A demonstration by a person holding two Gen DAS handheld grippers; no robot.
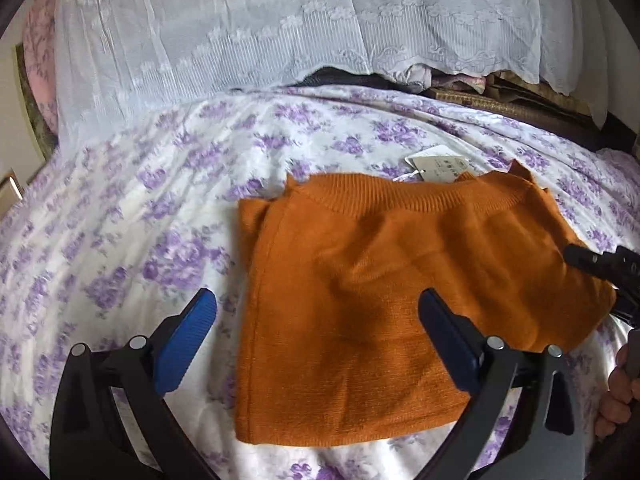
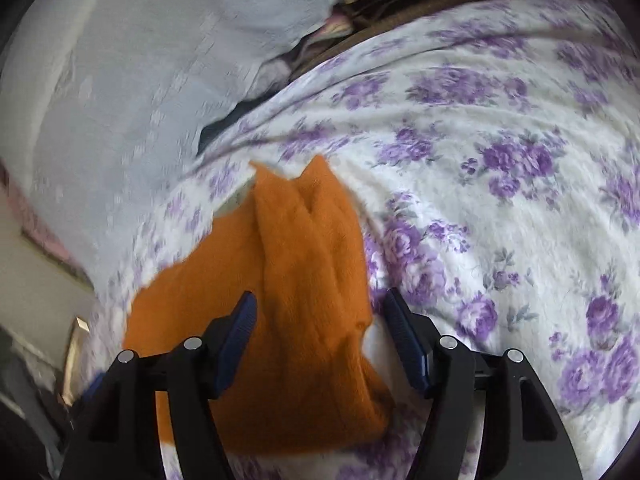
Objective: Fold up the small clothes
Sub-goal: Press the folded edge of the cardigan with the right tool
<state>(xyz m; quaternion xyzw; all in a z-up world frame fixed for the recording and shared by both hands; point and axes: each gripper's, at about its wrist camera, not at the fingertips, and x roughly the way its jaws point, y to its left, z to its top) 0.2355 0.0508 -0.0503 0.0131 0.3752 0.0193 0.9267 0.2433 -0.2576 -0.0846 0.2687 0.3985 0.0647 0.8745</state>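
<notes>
An orange knit top (image 1: 384, 288) lies partly folded on a white bedspread with purple flowers (image 1: 132, 220), ribbed neckline at the far side, a paper tag (image 1: 436, 168) beside it. My left gripper (image 1: 318, 312) is open above its near left part, touching nothing. The right gripper shows at the right edge of the left wrist view (image 1: 600, 264). In the right wrist view my right gripper (image 2: 320, 308) is open over the top's folded right edge (image 2: 288, 280), holding nothing.
A white lace curtain (image 1: 260, 28) hangs behind the bed. Dark clothes and woven mats (image 1: 500, 100) lie at the far edge under it. A pink cloth (image 1: 38, 52) is at the far left. The bedspread extends to the right (image 2: 500, 200).
</notes>
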